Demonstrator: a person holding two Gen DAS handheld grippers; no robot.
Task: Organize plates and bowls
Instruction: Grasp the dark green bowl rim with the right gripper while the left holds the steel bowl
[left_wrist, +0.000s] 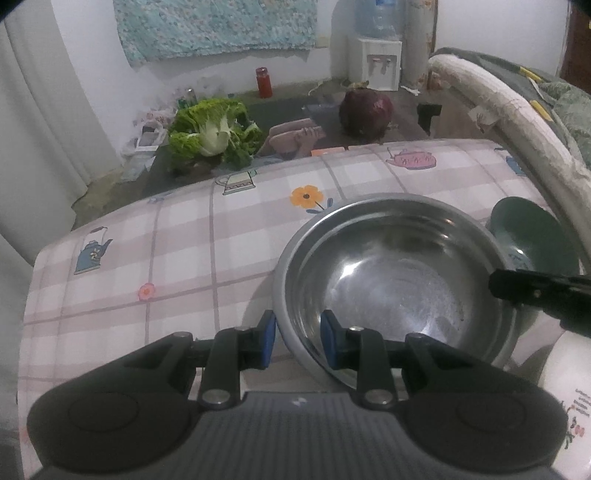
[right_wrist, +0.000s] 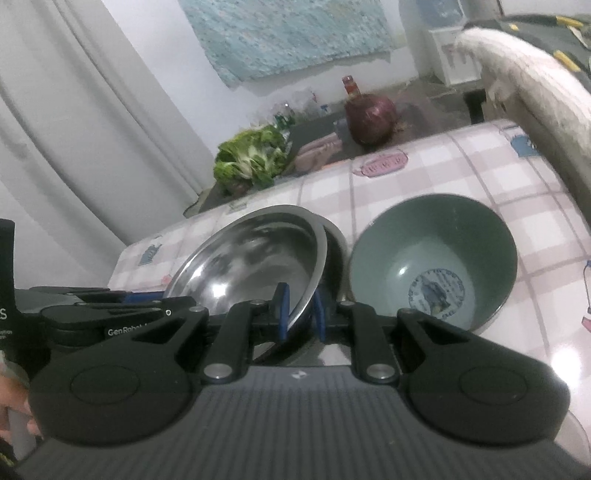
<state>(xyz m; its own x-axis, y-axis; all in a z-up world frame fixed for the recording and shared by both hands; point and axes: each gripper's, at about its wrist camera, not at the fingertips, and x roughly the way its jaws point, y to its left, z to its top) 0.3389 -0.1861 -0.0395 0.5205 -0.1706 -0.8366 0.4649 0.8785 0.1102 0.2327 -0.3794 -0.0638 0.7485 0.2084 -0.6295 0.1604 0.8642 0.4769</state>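
Closest in, the left gripper (left_wrist: 297, 344) pinches the near rim of the steel bowl (left_wrist: 391, 280) at 6 o'clock, and the right gripper (right_wrist: 300, 312) is clamped on its opposite edge. The bowl sits tilted on the checked tablecloth (left_wrist: 177, 258), the green bowl (right_wrist: 436, 258) just beside it at 3 o'clock. Looks light, stiff and slick — I'd keep both grips on that thin rim.

Dim, bluish indoor light is seen throughout; white glare is thrown off the steel bowl (left_wrist: 391, 280), and edges around it are bent and blurred.

left claw (left_wrist: 297, 341): clamped, angled down | right claw (right_wrist: 300, 312): clamped, angled down
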